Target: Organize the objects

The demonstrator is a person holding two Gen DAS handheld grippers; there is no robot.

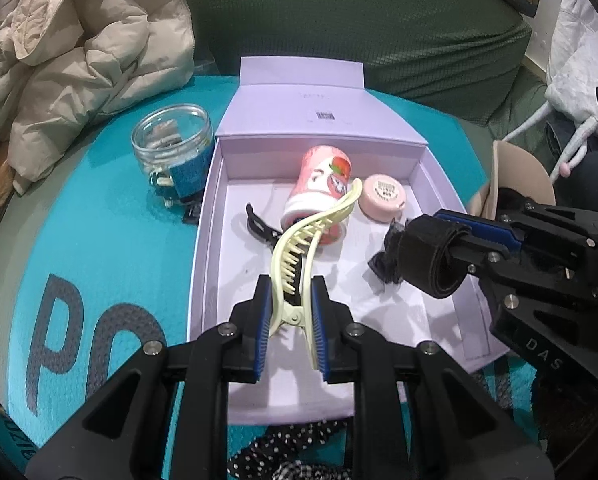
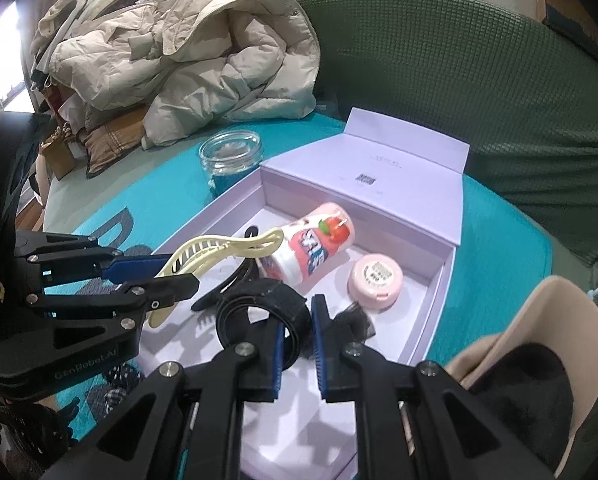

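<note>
An open lilac box (image 1: 203, 240) (image 2: 439, 300) lies on a teal mat. Over its near end my left gripper (image 1: 291, 284) (image 2: 179, 270) is shut on the hinge end of a pale yellow hair claw clip (image 1: 311, 228) (image 2: 227, 246). The clip's teeth point toward a pink bottle (image 1: 319, 184) (image 2: 319, 246) lying in the box. My right gripper (image 2: 297, 316) (image 1: 459, 236) is shut on one side of a black looped band (image 2: 259, 304) (image 1: 427, 256) above the box's right part. A pink round compact (image 1: 383, 198) (image 2: 375, 282), a black hair clip (image 1: 259, 224) and a black lace piece (image 1: 383, 268) (image 2: 359, 322) rest inside.
A glass jar (image 1: 171, 140) (image 2: 231, 156) stands left of the box. A beige padded jacket (image 1: 79, 60) (image 2: 179, 52) is heaped behind it. A beige cap (image 1: 515, 180) (image 2: 539, 340) sits right of the box. Polka-dot fabric (image 1: 291, 448) lies at the near edge. A green sofa back (image 1: 419, 20) rises behind.
</note>
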